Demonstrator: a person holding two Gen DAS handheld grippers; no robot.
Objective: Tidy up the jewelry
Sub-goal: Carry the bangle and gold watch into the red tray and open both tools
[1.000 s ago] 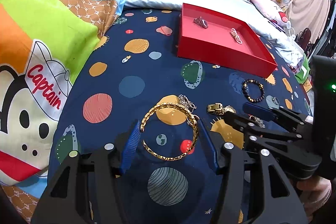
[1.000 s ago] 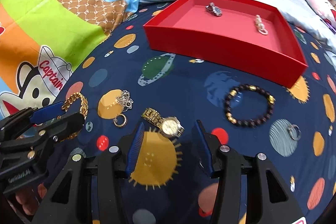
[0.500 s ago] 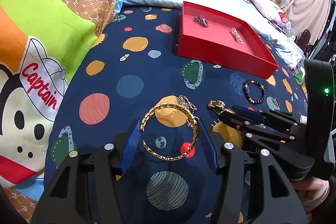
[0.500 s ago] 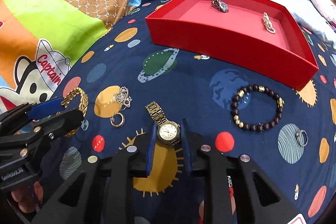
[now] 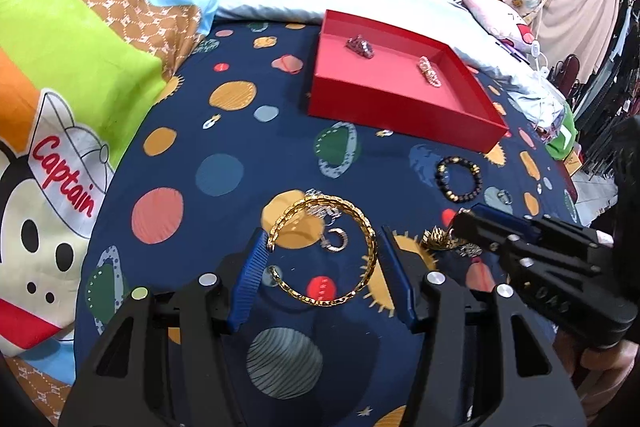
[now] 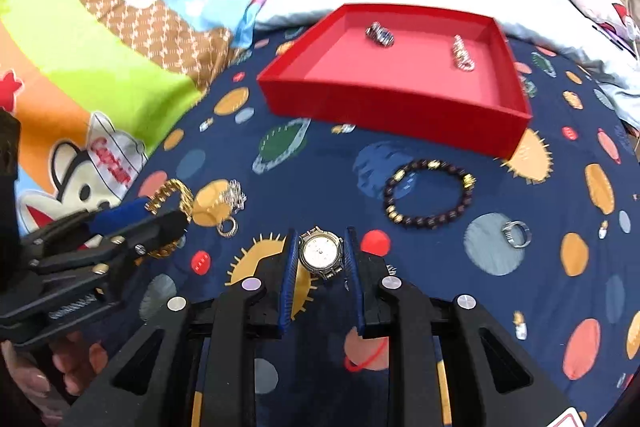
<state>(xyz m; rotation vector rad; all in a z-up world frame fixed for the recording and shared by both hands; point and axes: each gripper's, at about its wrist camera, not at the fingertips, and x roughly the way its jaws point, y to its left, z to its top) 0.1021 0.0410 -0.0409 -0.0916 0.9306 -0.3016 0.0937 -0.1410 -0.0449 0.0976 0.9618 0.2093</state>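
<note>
The right gripper (image 6: 321, 259), open a second ago, has closed on a gold-and-silver wristwatch (image 6: 321, 253) and lifted it clear of the planet-print bedspread (image 6: 328, 163), ready to carry. The left gripper (image 5: 320, 259) grips a rigid gold chain-link bangle (image 5: 324, 247), unchanged. Beyond lie a dark beaded bracelet (image 6: 430, 195) and a silver ring (image 6: 516, 233); farthest, a shallow red tray (image 6: 384, 111) holds two pieces.

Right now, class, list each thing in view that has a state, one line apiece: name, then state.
Right gripper: shut on the watch.
Watch: gripped by its case.
Left gripper: pads on either side of the gold bracelet.
Gold bracelet: between the pads.
Red tray: open, two pieces inside.
Bead bracelet: flat on the sheet.
Ring: on the sheet.
</note>
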